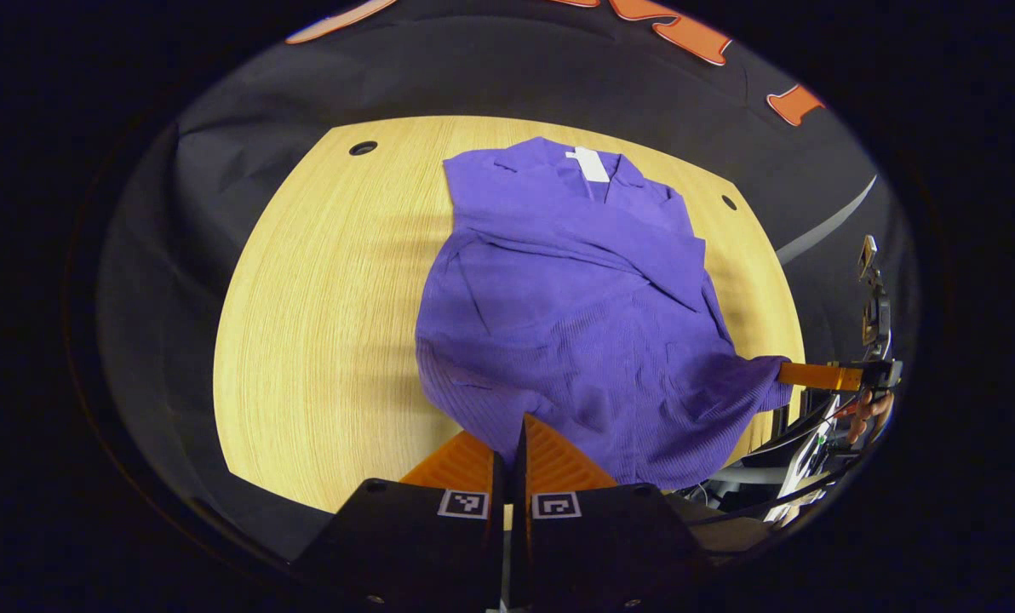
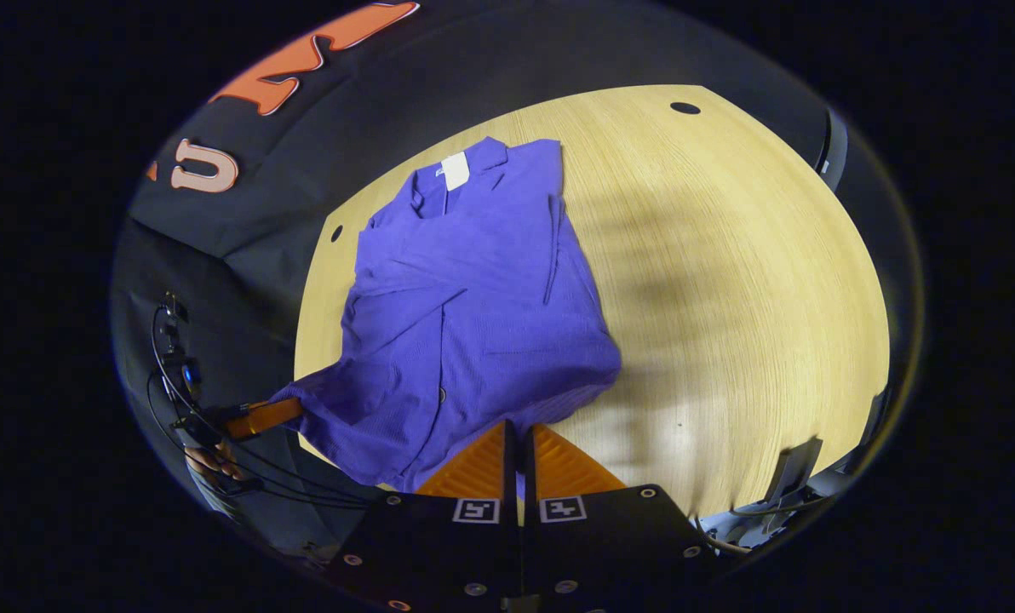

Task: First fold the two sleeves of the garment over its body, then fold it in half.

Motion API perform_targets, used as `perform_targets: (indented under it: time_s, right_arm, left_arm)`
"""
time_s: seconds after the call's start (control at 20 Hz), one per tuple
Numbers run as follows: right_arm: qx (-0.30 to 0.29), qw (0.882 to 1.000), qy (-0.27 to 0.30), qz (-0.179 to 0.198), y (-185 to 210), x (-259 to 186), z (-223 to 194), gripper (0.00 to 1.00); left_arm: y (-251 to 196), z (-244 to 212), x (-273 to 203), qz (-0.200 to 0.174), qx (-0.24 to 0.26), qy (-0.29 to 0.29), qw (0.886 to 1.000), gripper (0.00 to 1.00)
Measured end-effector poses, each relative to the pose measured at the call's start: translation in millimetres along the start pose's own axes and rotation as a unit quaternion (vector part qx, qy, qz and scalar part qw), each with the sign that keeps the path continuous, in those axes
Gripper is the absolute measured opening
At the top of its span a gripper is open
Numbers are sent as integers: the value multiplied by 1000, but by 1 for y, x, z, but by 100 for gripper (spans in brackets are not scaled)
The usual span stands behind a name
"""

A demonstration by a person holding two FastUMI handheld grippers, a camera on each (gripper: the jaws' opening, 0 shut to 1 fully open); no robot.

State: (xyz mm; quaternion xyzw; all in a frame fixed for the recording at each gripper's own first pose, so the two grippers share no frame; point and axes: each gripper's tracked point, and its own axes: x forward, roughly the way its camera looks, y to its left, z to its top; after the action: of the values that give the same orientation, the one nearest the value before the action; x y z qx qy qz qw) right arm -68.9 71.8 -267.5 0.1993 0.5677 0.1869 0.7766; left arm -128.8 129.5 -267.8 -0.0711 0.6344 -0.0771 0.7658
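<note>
Wooden table (image 1: 320, 340) under purple garment (image 1: 576, 323), black cloth behind.

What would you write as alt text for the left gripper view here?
A purple garment lies on a light wooden table, both sleeves folded across its body and a white tag at the collar. The left tool pinches the near hem, lifting it. At the right, the right tool grips the hem's other corner.
</note>
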Motion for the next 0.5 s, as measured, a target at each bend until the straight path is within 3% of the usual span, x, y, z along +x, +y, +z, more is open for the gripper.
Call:
perform_targets:
  time_s: [0.5]
  right_arm:
    - [1,999,-26,29,20,-5,73,2]
  left_arm:
    - [-9,66,-8,-21,5,-19,1000,4]
